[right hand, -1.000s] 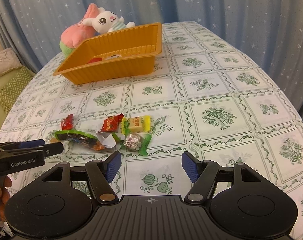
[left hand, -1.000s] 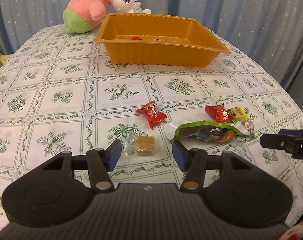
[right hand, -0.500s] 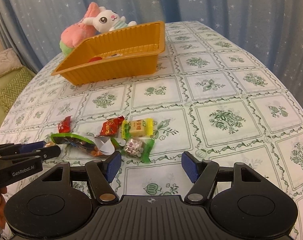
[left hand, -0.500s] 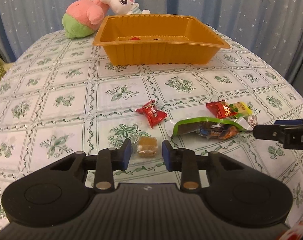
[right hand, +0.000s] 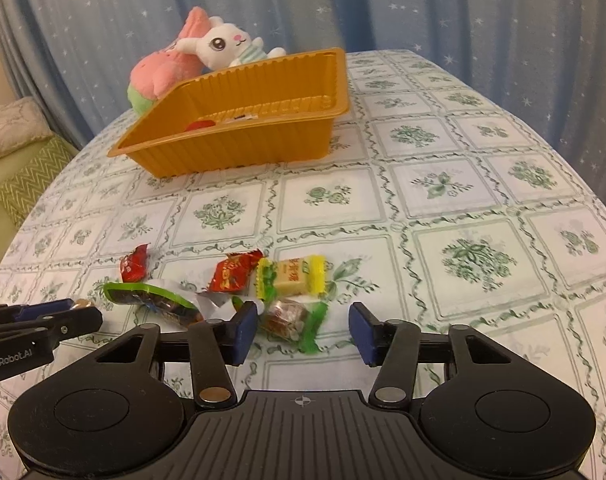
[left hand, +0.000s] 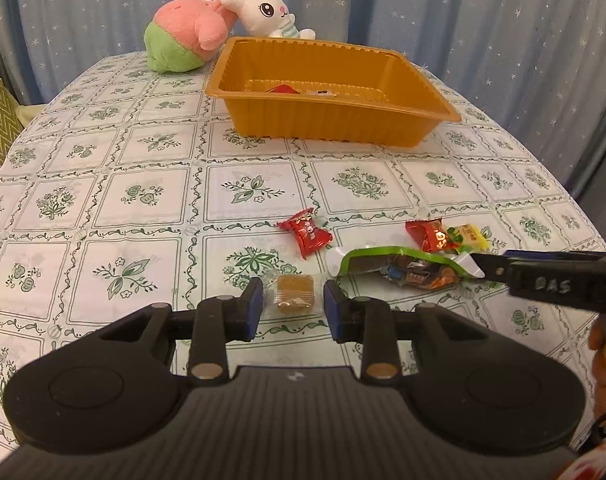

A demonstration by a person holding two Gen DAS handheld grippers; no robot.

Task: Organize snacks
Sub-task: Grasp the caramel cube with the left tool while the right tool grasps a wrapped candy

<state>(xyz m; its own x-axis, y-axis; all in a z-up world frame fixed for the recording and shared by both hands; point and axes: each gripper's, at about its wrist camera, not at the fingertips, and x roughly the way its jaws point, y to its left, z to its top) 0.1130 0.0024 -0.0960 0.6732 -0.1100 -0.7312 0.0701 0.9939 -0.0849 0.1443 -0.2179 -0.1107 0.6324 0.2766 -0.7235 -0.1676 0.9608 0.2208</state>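
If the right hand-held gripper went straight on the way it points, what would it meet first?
Probably the green-ended candy, which already lies between the closing jaws of the right hand-held gripper, nearer its left pad. Beyond it lies the yellow candy.

"GenRobot.AI" — left tongs (right hand: pixel 73 314) side.

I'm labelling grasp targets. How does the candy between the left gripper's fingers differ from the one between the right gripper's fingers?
The brown candy at the left gripper is a plain square block in clear wrap; the green-ended candy at the right gripper looks nutty with bright green twisted ends.

The brown candy nearly fills its gap; the green-ended candy sits towards one side of a wider gap whose jaws are closing.

Both lie on the tablecloth, outside the orange tray.
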